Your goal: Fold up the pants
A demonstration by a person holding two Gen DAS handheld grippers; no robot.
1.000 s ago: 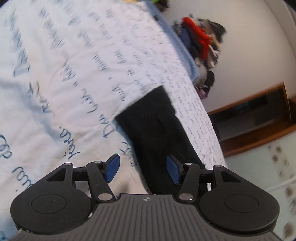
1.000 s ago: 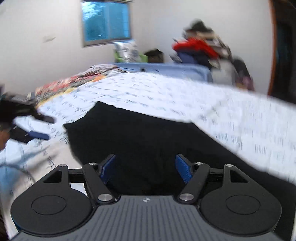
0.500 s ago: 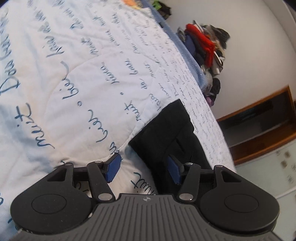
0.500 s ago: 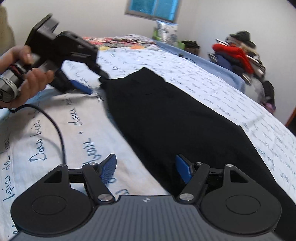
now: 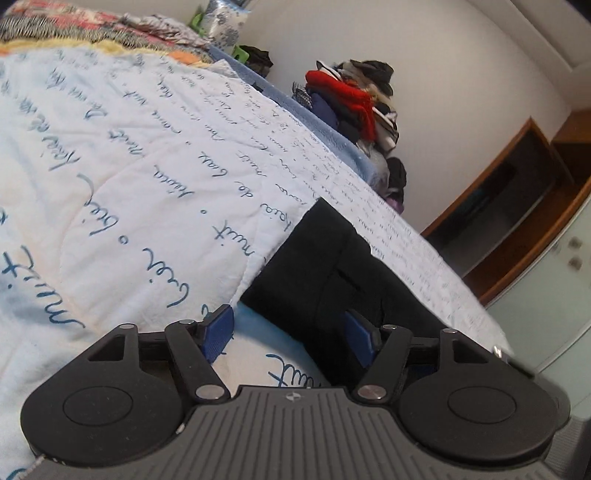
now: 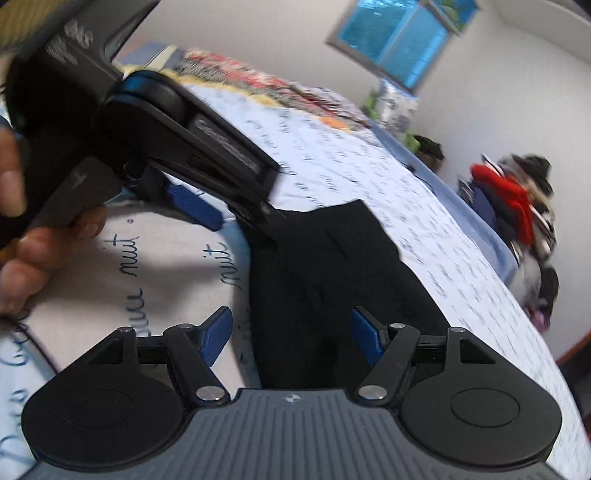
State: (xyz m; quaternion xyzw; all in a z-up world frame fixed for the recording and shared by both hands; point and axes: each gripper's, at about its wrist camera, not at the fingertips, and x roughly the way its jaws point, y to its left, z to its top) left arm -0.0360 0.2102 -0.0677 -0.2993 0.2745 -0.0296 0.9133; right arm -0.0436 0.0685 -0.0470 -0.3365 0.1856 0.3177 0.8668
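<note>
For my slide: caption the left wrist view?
Open left gripper at the black pants' edge on a script-printed quilt.

A bedroom in a home, lived in and mid-laundry.

A wide bed fills most of both views, covered by a white quilt (image 5: 155, 155) printed with blue handwriting, with a patterned blanket (image 5: 74, 22) and a floral pillow (image 5: 221, 22) at its far end. Beyond the bed's edge a heap of clothes (image 5: 358, 99), red and dark pieces among them, is piled against a plain white wall (image 5: 461, 92). A blue-lit window (image 6: 402, 33) sits high on the wall, and what looks like a wooden door frame or shelf unit (image 5: 517, 206) stands at the side, though blur makes that uncertain.
</note>
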